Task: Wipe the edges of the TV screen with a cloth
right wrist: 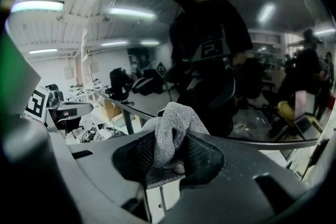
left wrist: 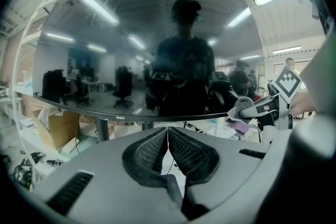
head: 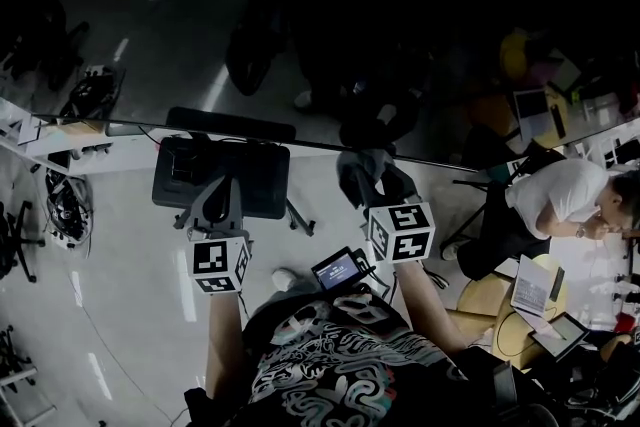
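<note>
Grey cloth [right wrist: 169, 131] is clamped in the right gripper [right wrist: 173, 138]. Its jaws are closed on the folded middle, and a wad sticks out past the tips. The cloth sits up against the lower edge of the TV screen [left wrist: 131, 44], toward that edge's right end as the left gripper view shows it. Can't confirm actual contact with the bezel.

Left gripper [left wrist: 168, 132]: jaws together, pads meeting, nothing between them. It is held just below the TV's lower edge, pointing up at it, right of the stand post [left wrist: 102, 130]. Not touching the TV.

Both grippers are side by side under that same edge, with a clear gap between them.

The TV screen is off, dark and glossy. It reflects the ceiling lights and the person holding the grippers. There is a small brand mark on the lower bezel, left of centre.

Around the TV:
- A cardboard box [left wrist: 56, 131] sits below its lower-left corner.
- A seated person in a white top [head: 560, 200] is off past the TV's right end, below the line of its lower edge.
- An open laptop [head: 530, 287] is just beside that person, further from the TV.
</note>
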A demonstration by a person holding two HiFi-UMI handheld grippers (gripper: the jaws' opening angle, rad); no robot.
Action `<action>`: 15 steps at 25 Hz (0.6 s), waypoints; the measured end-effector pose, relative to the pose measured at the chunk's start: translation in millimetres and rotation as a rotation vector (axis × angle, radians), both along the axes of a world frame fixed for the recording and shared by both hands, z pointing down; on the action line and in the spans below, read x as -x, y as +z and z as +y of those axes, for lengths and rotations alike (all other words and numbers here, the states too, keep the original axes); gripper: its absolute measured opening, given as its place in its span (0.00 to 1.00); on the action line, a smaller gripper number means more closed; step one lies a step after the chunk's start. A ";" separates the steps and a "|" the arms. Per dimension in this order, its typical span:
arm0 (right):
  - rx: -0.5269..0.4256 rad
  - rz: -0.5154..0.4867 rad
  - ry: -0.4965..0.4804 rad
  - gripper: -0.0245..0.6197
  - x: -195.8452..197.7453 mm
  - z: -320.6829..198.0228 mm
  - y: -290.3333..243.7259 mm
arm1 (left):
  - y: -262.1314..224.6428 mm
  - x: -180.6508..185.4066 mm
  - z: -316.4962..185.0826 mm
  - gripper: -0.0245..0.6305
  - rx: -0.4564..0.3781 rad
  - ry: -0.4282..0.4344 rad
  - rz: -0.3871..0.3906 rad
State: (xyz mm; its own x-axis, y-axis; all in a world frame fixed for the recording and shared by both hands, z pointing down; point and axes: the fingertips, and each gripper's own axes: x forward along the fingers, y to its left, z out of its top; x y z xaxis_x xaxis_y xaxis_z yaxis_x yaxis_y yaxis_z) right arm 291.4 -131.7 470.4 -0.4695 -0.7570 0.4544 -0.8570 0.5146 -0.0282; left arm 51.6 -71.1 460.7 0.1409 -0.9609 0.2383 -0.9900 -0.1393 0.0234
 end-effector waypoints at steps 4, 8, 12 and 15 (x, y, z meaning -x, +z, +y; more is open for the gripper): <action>-0.003 0.005 0.003 0.25 2.1 1.7 0.7 | -0.8 4.4 4.9 0.07 -0.009 0.003 -0.013; -0.003 0.002 0.000 0.25 10.1 1.1 2.8 | -1.7 13.9 10.1 0.07 -0.014 -0.004 -0.025; 0.000 0.004 -0.002 0.25 19.5 1.8 4.4 | -1.9 25.3 14.6 0.07 -0.018 -0.017 -0.026; -0.001 0.007 -0.006 0.25 24.7 3.2 4.0 | -0.2 34.4 19.4 0.07 -0.014 -0.029 -0.028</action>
State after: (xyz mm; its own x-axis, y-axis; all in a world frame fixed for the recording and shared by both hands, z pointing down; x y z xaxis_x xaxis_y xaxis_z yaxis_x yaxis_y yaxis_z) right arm 266.7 -128.5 474.4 -0.4706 -0.7546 0.4572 -0.8541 0.5197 -0.0215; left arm 17.2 -51.7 460.6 0.1069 -0.9676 0.2286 -0.9938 -0.1111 -0.0057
